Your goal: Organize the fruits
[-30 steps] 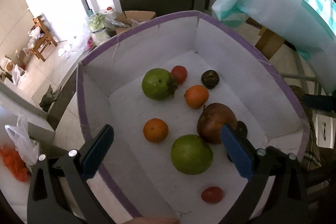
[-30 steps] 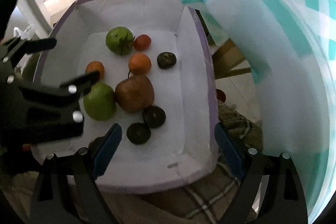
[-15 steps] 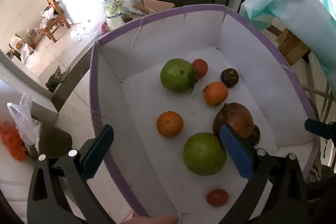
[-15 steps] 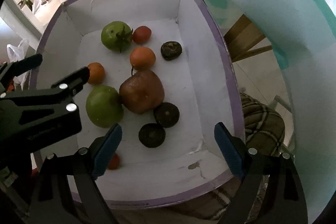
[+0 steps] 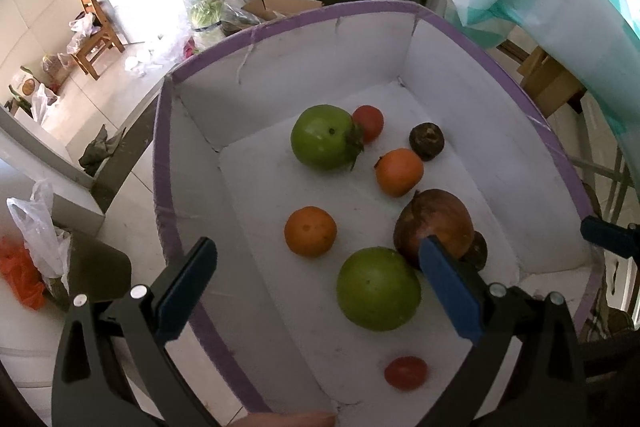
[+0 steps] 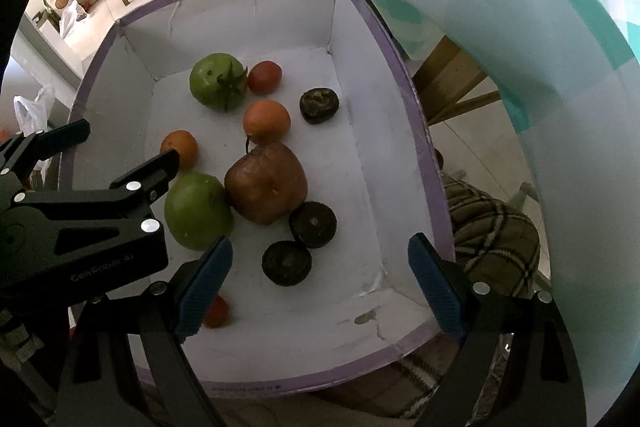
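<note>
Both wrist views above box (image 5: 162,163)

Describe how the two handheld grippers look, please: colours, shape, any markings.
Both are matte black plastic frames with silver screw heads and two flat blue ribbed pads. The left gripper bears faint grey lettering on its side. The right gripper looks identical in build.

Inside the white, purple-rimmed foam box (image 6: 400,75) below my claws: a green tomato (image 6: 218,84) at the far end, a brown wrinkled pomegranate (image 6: 266,193) mid-floor, two dark round fruits (image 6: 313,225) just in front of it.
</note>
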Tool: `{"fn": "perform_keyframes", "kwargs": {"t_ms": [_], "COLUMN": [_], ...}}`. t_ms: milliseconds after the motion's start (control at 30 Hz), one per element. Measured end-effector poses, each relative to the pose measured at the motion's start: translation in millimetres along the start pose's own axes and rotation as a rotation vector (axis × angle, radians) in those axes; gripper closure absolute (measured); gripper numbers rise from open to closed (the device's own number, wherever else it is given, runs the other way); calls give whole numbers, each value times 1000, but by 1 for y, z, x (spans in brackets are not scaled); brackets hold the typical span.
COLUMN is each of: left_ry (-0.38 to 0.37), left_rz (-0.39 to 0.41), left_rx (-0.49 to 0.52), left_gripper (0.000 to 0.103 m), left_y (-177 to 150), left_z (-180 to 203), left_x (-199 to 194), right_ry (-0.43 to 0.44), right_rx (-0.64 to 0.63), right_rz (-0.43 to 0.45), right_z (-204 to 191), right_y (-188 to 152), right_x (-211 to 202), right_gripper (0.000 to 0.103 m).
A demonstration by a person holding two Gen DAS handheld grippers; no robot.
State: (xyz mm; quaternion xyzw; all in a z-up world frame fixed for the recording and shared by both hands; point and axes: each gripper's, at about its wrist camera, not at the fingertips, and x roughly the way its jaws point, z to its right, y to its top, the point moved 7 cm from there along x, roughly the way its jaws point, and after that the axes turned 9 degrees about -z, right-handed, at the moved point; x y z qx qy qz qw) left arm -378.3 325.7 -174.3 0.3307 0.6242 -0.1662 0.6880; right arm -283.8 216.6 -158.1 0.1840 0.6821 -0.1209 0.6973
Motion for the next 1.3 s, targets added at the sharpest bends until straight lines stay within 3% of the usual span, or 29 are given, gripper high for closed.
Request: {"fn": "perform_keyframes", "kwargs": {"t_ms": [1067,1300], "left_ry": [-66,-2], "left_rz": [-55,-38], "left_rx": [-3,-29], "left_gripper": [1,1], "left_y": [-3,0], "left_z": [-4,-17], "left_x": [5,-18], "right_ry": [25,46], "right_rx": [-11,-53], "right_rz": [13,69], "right_z": [-5,-12], "right_y": [-5,-9], "right_x": [-4,-26], "right_gripper": [17,17]}}
